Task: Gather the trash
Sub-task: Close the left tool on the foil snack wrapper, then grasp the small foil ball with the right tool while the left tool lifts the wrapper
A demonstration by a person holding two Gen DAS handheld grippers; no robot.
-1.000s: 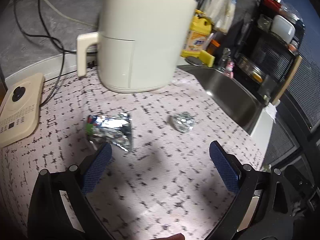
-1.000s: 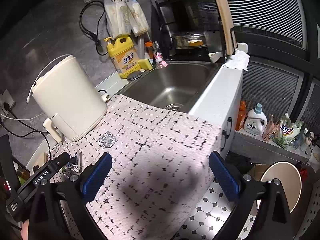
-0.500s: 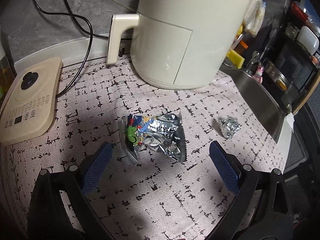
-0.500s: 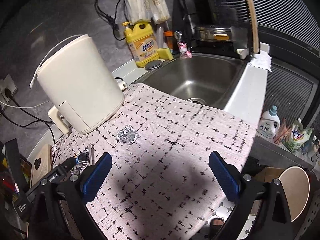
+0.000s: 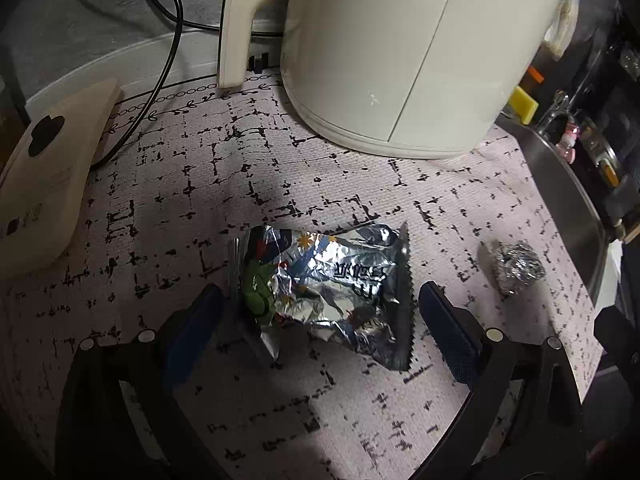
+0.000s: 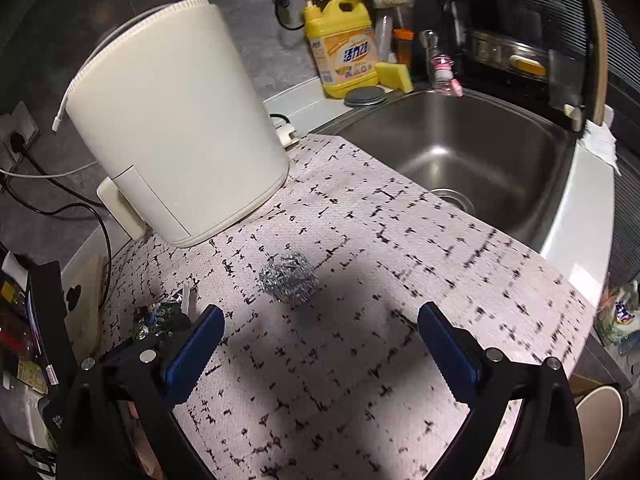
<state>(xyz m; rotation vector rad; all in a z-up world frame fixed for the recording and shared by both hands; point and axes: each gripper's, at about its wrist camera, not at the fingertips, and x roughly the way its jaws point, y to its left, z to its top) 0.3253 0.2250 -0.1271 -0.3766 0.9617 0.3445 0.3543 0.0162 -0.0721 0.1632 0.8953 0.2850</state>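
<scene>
A crumpled silver snack wrapper (image 5: pixel 320 288) lies on the patterned counter mat (image 5: pixel 280 184). My left gripper (image 5: pixel 320 320) is open, low over the mat, with the wrapper between its blue pads. A foil ball (image 5: pixel 516 268) lies to the wrapper's right. In the right wrist view the foil ball (image 6: pixel 288 278) sits just ahead of my right gripper (image 6: pixel 320 344), which is open and empty. The wrapper (image 6: pixel 160 312) shows there at lower left, partly hidden by the left gripper.
A cream air fryer (image 5: pixel 384 52) stands at the back of the mat, also in the right wrist view (image 6: pixel 172 136). A cream scale (image 5: pixel 44 184) lies at left. A steel sink (image 6: pixel 472 152), yellow detergent bottle (image 6: pixel 344 52) and dish rack (image 6: pixel 520 40) are at right.
My left gripper has moved forward and down so the wrapper now lies between its pads. My right gripper has moved closer to the foil ball. Both stayed open.
</scene>
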